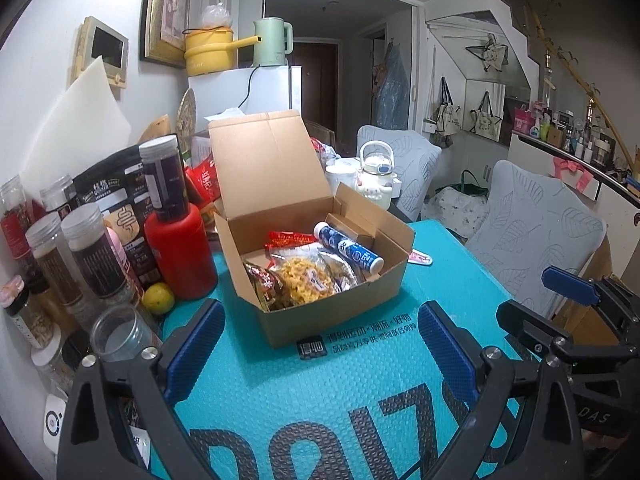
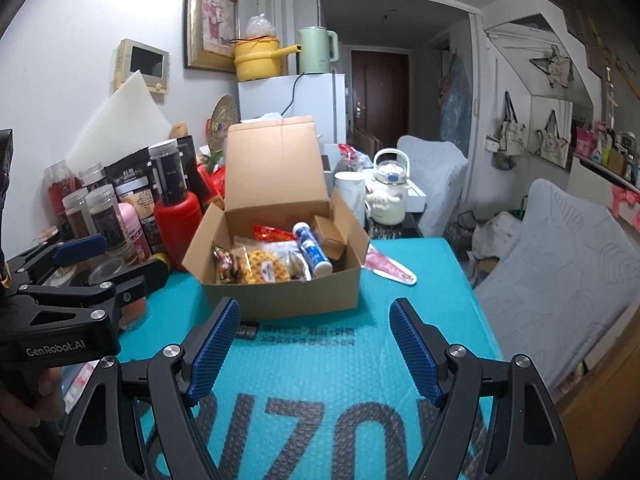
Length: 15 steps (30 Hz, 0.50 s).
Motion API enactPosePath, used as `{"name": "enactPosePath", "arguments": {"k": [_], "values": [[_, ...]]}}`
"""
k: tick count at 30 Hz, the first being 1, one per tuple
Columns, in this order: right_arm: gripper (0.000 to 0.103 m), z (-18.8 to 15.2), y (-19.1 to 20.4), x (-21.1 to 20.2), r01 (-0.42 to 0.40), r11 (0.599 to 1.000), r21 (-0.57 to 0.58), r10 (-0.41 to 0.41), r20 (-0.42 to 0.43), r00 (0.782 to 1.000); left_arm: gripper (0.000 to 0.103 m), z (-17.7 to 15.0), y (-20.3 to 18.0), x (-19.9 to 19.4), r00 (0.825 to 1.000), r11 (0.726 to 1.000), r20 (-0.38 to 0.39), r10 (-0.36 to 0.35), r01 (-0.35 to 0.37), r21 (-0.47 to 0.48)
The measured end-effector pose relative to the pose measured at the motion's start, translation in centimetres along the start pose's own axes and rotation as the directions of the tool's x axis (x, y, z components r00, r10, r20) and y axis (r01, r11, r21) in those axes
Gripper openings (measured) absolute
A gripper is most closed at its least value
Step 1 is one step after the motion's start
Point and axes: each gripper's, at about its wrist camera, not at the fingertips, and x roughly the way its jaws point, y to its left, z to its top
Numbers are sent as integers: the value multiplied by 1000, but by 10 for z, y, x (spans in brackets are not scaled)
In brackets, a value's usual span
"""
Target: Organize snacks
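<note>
Two grippers, left and right, gape empty before the cardboard box; reaching the pink wrapper risks nudging its wall.

Behind the cardboard box's raised lid, red packets half hidden; jar labels too small to read.

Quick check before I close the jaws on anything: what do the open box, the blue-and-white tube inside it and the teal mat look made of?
Open box: plain brown corrugated cardboard, matte, with creased flaps.
Blue-and-white tube: probably smooth plastic with a glossy printed label and white cap; metal can't be ruled out.
Teal mat: looks like bubble-padded plastic film, dimpled all over, slightly shiny, with dark print.
</note>
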Motion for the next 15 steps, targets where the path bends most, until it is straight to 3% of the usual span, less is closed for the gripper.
{"name": "enactPosePath", "arguments": {"k": [15], "values": [[78,-4,-3,2,-10,1000,6,10,-10,1000,99,-1,-3,2,1000,1000,-14,-1,1,-4]]}}
